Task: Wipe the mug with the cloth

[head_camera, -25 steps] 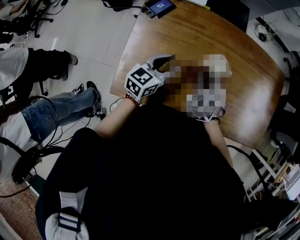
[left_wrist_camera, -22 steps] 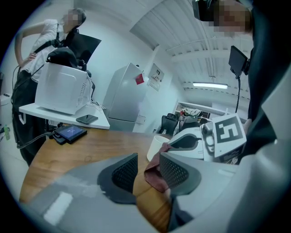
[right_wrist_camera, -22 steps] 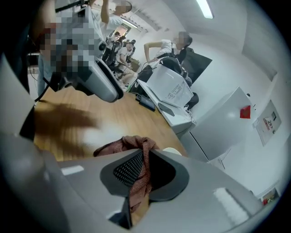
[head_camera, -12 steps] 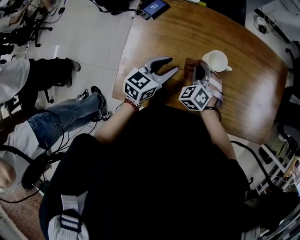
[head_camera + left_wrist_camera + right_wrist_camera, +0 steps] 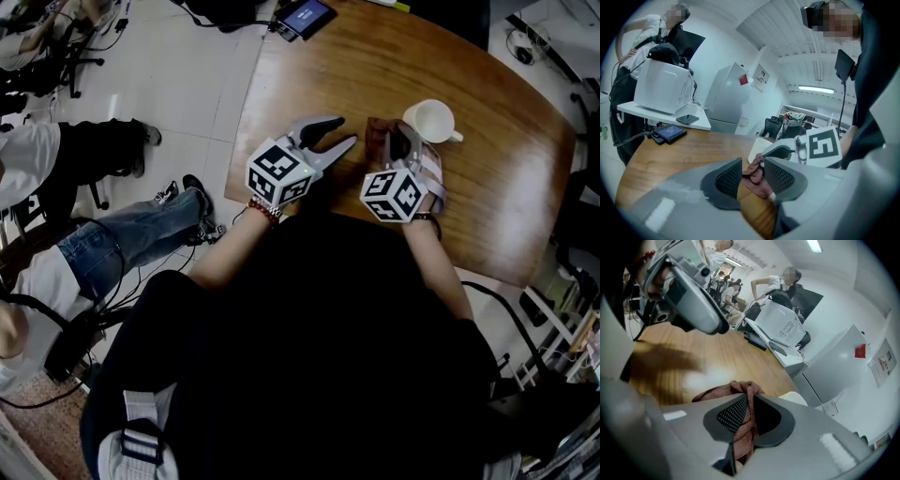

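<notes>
A white mug (image 5: 431, 120) stands upright on the wooden table (image 5: 506, 187). Just left of it, my right gripper (image 5: 395, 131) is shut on a reddish-brown cloth (image 5: 379, 138). In the right gripper view the cloth (image 5: 744, 425) hangs pinched between the mesh pads, with the mug (image 5: 794, 398) just behind. My left gripper (image 5: 344, 130) stands open a little left of the cloth. In the left gripper view the cloth (image 5: 758, 182) shows through the gap just beyond the open left gripper (image 5: 752, 164), untouched by its pads. The mug (image 5: 758, 148) stands behind it.
A tablet (image 5: 303, 16) with cables lies at the table's far left edge. The table's near edge runs just under both grippers. People sit on chairs (image 5: 103, 225) on the floor to the left. A white microwave (image 5: 663, 86) stands on a side counter.
Almost nothing has changed. Both grippers stay in about the same places, and the right one stays shut on the cloth beside the mug.
</notes>
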